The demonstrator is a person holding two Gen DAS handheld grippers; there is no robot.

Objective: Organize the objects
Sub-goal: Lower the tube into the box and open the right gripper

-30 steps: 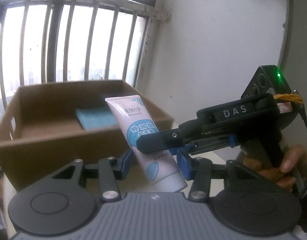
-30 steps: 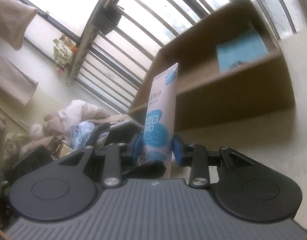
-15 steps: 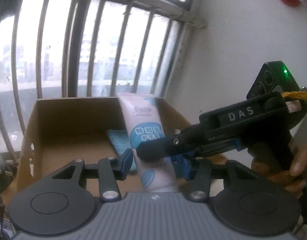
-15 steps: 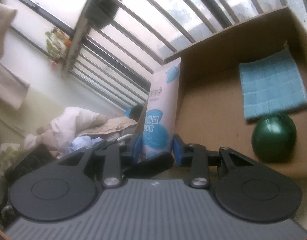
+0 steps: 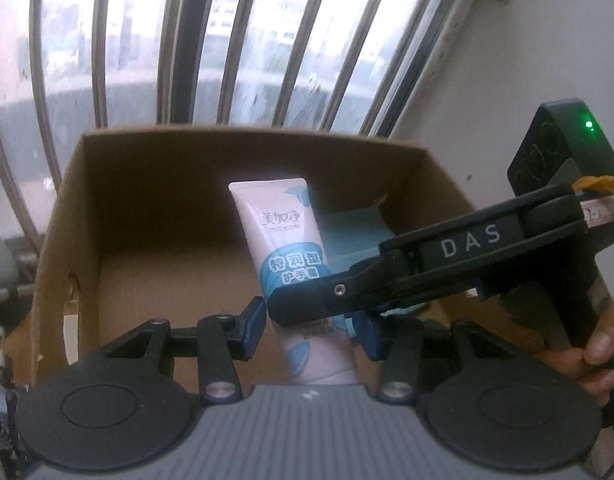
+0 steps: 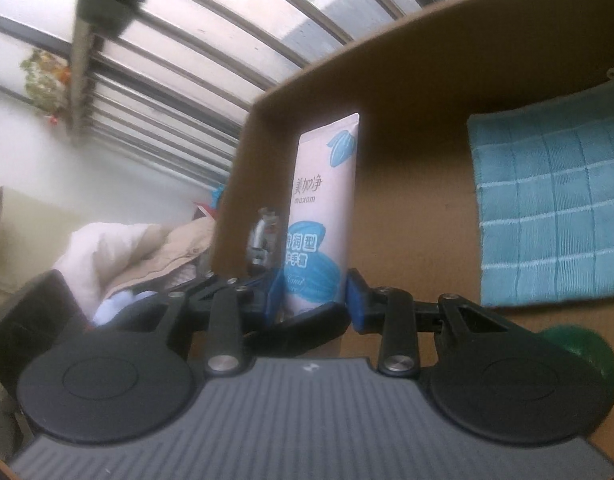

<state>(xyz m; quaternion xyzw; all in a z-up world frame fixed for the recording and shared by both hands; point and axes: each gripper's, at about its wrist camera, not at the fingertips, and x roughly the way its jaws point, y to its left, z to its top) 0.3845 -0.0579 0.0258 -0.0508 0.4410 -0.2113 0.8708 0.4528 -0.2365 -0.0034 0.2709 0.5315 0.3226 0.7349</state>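
Observation:
A white and blue hand cream tube (image 5: pixel 283 240) stands upright over the inside of a brown cardboard box (image 5: pixel 247 132). My left gripper (image 5: pixel 309 328) is shut on the tube's lower part, near the cap end. My right gripper (image 5: pixel 291 304) reaches in from the right and crosses just above the left pads. In the right wrist view its blue pads press both sides of the tube (image 6: pixel 327 184), so the right gripper (image 6: pixel 315 300) is shut on it. A black finger (image 6: pixel 303 326) of the left gripper shows below. The cap is hidden.
A folded blue checked cloth (image 6: pixel 547 220) lies on the floor of the box (image 6: pixel 427 60), with a dark green ball (image 6: pixel 579 352) in front of it. Window bars (image 5: pixel 187 40) rise behind the box. A hand (image 5: pixel 599 348) holds the right gripper's handle. Piled clothes (image 6: pixel 119 248) lie left.
Both grippers carried the tube from in front of the box to over its inside. The box floor, the cloth and the green ball have come into view.

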